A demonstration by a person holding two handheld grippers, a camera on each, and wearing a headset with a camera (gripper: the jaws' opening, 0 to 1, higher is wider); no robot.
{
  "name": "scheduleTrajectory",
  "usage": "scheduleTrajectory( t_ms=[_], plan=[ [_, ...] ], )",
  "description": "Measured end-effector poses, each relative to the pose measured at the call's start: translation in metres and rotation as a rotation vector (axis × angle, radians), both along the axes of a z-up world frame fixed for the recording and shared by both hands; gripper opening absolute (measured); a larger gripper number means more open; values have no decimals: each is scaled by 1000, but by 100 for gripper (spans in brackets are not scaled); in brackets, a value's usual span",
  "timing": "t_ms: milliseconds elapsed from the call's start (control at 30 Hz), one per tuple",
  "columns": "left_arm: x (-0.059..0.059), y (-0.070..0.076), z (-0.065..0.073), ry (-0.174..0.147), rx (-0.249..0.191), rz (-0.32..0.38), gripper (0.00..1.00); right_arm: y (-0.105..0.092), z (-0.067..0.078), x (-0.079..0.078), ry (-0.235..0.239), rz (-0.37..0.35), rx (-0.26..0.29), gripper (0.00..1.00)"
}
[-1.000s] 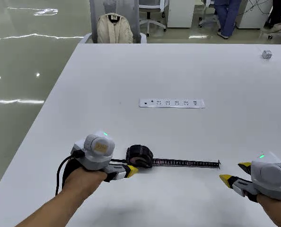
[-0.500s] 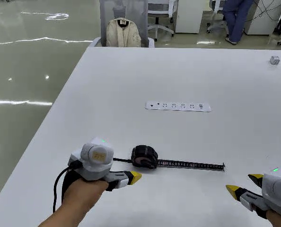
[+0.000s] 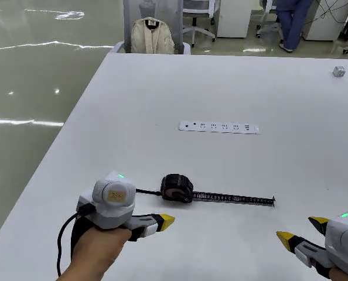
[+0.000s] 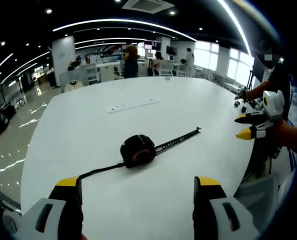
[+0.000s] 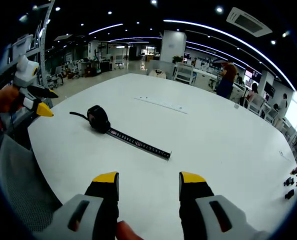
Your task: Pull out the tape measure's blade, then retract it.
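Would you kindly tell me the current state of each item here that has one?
Tape measure: resting on the table, held by neither tongs.
Blade: pulled out, lying flat.
Left tongs: open, empty.
Right tongs: open, empty.
Power strip: lying flat, nothing plugged in.

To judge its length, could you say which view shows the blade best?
The right gripper view: the blade lies near, full length. The head view shows it whole but thin; the left gripper view, foreshortened beyond the case.
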State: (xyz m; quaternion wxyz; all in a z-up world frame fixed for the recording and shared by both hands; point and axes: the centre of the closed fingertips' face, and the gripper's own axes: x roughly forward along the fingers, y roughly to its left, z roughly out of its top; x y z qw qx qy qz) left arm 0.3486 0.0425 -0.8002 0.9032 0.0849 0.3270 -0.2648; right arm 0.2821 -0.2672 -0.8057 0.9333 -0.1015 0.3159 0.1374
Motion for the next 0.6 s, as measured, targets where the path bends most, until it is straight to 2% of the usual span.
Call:
scheduleTrajectory(
  t_ms=[233,400,600],
  plan=[
    [-9,1,10,-13,-13,31,90,-1,3,-10,15,-15,12,52],
    [-18,2,12,-2,-16,39,90,3,3,-18,32,-18,22,55],
    [-26,4,18,-7,-19,61,90,7,7,-27,42,-22,33,57]
  ],
)
